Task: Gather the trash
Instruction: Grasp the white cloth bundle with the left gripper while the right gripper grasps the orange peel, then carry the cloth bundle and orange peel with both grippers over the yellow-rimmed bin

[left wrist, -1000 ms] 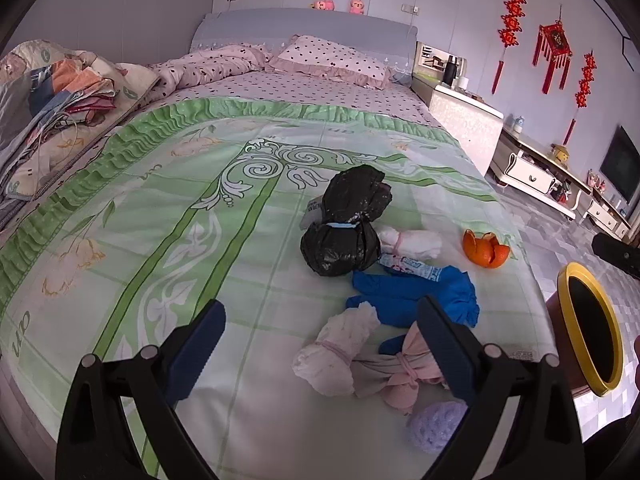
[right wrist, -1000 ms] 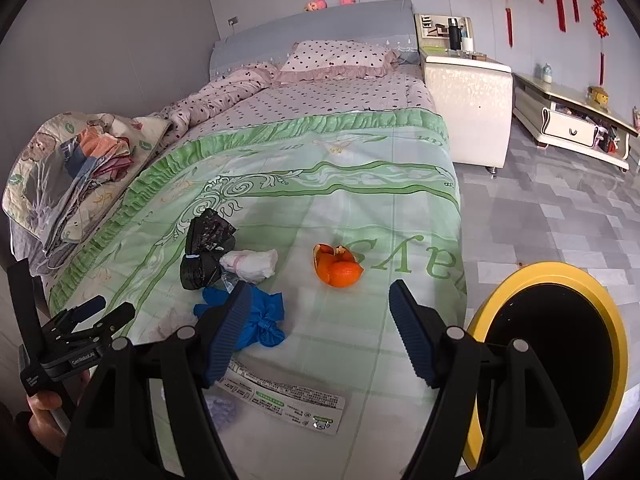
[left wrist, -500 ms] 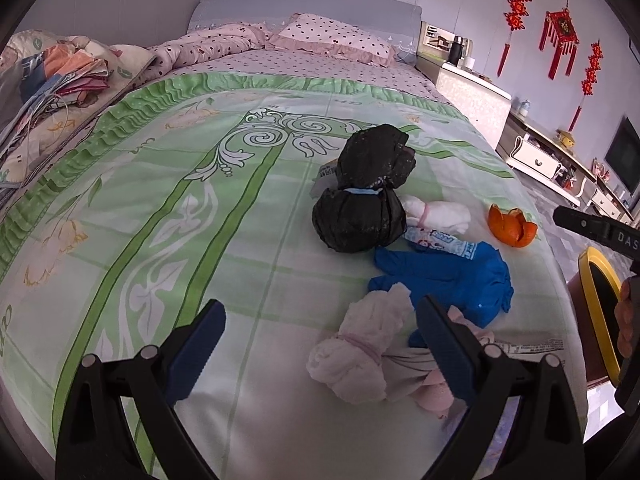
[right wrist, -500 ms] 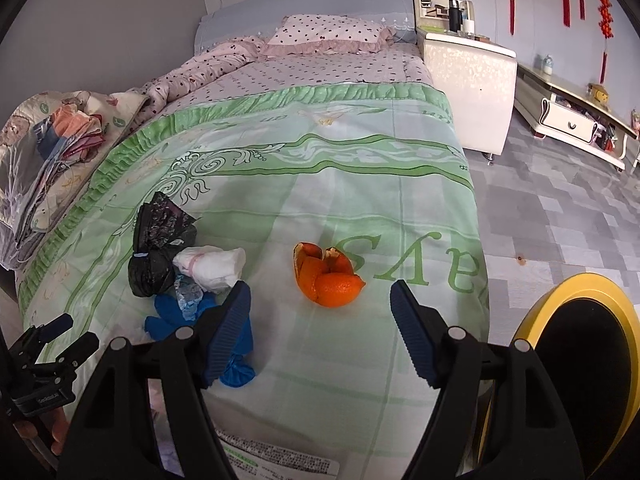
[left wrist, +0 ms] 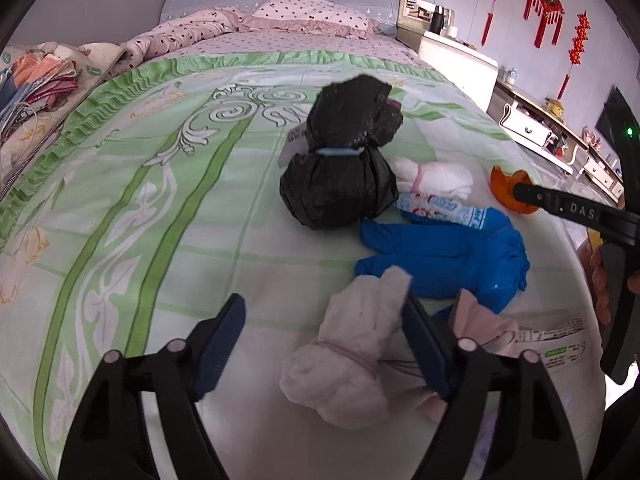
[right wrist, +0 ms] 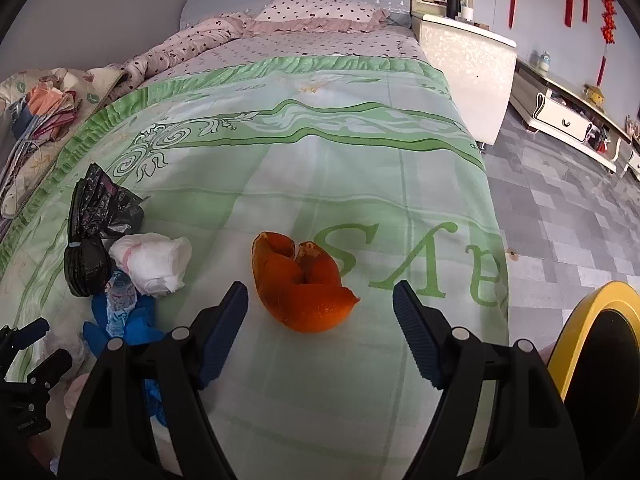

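Trash lies on the green bedspread [left wrist: 160, 208]. My left gripper [left wrist: 324, 308] hangs low over a white tissue bundle [left wrist: 352, 352] tied with a pink band. Its jaws are closing; the bundle sits between them, against the right pad, with a gap on the left. Beyond lie a blue glove [left wrist: 452, 256], a tied black bag [left wrist: 340, 184], a white wad [left wrist: 436, 176] and a blue-white wrapper [left wrist: 440, 208]. My right gripper [right wrist: 320, 292] stands open, its tips on either side of the near edge of an orange peel [right wrist: 296, 280], not touching it.
A yellow-rimmed bin [right wrist: 588, 320] stands on the floor off the bed's right corner. A pink tied bundle [left wrist: 488, 328] and a printed flat wrapper [left wrist: 560, 344] lie right of the left gripper. Folded quilts [right wrist: 44, 108] pile at the left; a white nightstand [right wrist: 464, 64] is beyond.
Both grippers came down toward the bed. The left jaws narrowed around the white bundle. The right gripper swung left from the bin to the orange peel.
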A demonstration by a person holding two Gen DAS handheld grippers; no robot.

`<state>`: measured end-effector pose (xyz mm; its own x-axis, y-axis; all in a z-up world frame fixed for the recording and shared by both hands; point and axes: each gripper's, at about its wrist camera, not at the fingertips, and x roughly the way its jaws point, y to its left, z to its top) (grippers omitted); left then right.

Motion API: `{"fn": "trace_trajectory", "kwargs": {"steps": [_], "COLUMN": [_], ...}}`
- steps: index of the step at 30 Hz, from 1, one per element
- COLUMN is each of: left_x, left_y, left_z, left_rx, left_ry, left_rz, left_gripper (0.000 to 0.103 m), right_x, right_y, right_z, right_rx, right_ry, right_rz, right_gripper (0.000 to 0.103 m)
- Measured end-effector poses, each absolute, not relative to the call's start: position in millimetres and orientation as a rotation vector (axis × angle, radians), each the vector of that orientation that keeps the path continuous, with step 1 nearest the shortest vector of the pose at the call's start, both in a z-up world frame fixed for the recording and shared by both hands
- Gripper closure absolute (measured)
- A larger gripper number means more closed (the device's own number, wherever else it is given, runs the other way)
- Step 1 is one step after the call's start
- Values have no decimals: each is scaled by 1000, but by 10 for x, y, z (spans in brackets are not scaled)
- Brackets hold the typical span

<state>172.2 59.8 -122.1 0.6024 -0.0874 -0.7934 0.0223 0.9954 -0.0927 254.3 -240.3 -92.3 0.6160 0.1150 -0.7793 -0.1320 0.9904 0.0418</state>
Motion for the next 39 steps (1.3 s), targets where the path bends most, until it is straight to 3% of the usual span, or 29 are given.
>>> {"fn": "trace_trajectory", "kwargs": {"steps": [5,8,9,10,18,39], "left_x": [1769,1796,1798,1800,1796,1651], "left_y": [550,546,536,527,550,705], "left_z": [-1286,-1300,-1304,-1305,-1306,-962], "left_rx": [-65,-81,-82,-77,-104,-137], "left_ry": [930,930,930,927,917,804], "left_rz": [-87,-101,-107,-107,-119,-82], "left_gripper": [53,68,70,70,73,75], "right_x": [2656,2672,2657,2648,2631,2194], "right_y": [-2364,-2326,-2306,-2278,-2241,-2284], "right_z": [-990,-1020,-1018,-1015,-990,-640], "right_rx": [-20,-25,-35,-51,-68,-18], "right_ry": [906,911,908,902,890,822], "right_rz": [156,172,174,171,171,229], "right_gripper": [41,50,58,64,72,73]}}
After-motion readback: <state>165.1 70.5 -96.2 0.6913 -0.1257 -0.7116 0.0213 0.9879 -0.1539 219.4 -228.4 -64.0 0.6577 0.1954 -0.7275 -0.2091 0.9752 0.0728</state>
